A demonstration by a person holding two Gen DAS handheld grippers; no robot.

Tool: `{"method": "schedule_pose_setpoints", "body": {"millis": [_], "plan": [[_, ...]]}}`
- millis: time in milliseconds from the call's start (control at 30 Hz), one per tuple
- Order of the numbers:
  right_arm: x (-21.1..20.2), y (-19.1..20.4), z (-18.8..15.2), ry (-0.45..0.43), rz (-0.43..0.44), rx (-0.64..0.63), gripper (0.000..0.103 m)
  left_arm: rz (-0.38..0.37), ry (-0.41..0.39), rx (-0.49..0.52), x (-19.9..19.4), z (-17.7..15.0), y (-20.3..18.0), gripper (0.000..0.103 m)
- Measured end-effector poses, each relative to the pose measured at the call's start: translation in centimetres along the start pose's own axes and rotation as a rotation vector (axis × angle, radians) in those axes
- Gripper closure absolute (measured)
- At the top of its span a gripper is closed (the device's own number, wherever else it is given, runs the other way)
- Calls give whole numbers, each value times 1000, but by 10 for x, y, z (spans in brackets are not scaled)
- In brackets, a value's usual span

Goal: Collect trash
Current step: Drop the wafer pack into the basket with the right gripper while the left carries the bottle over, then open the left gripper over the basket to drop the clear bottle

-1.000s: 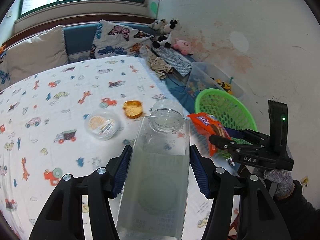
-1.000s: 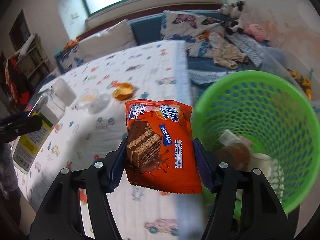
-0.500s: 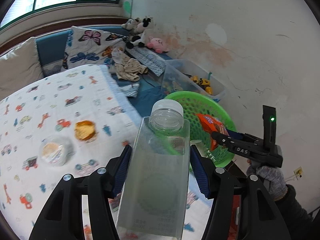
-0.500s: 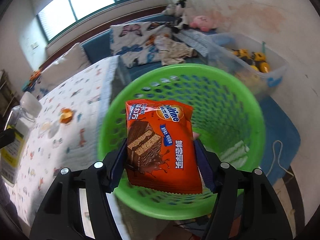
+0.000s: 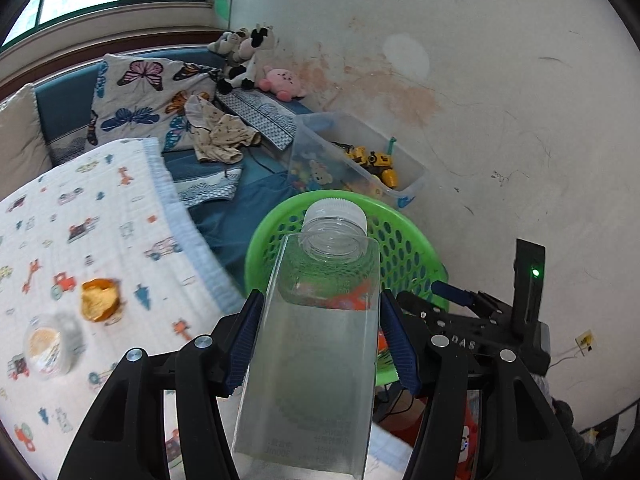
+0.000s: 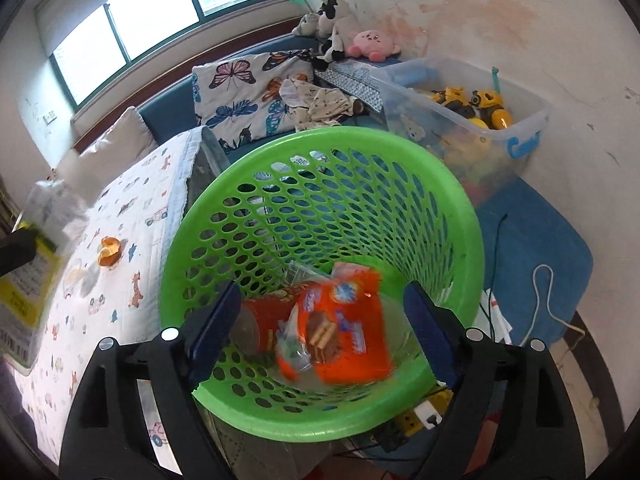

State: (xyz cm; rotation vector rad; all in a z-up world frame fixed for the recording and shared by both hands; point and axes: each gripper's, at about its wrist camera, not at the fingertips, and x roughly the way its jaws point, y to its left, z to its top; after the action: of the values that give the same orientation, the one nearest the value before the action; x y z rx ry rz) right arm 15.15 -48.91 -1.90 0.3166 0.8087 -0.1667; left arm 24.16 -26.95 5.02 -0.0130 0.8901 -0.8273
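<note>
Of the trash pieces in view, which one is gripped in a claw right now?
The clear bottle, clamped in the left claw. The orange snack wrapper lies loose in the green basket below the open right claw; orange peel sits on the bedspread.

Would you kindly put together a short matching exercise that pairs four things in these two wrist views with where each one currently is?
Things:
1. clear bottle
2. orange snack packet
3. orange peel
4. yellow toy trucks

Places:
A. lying on the printed blanket
B. inside the green basket
C. clamped in the left gripper
D. in the clear storage bin

Pairs: 1-C, 2-B, 3-A, 4-D. The right gripper stands open above the basket, holding nothing.
</note>
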Motion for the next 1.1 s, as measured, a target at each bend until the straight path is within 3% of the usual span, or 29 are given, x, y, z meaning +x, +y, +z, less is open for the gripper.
{"method": "schedule_pose_setpoints", "body": {"millis": [533, 600, 633, 833, 1100], "plan": [[-51, -13, -14, -90, 51, 40, 17, -38, 95, -11, 81, 12, -33, 46], [-54, -13, -15, -95, 45, 39, 17, -56, 92, -26, 85, 12, -33, 41], [-56, -14, -16, -98, 44, 41, 17, -68, 87, -33, 86, 12, -32, 33], [-59, -16, -22, -102, 47, 58, 17, -111, 57, -44, 75, 7, -28, 30], [-59, -6, -25, -101, 74, 55, 17, -38, 11, -49, 32, -14, -3, 30]]}}
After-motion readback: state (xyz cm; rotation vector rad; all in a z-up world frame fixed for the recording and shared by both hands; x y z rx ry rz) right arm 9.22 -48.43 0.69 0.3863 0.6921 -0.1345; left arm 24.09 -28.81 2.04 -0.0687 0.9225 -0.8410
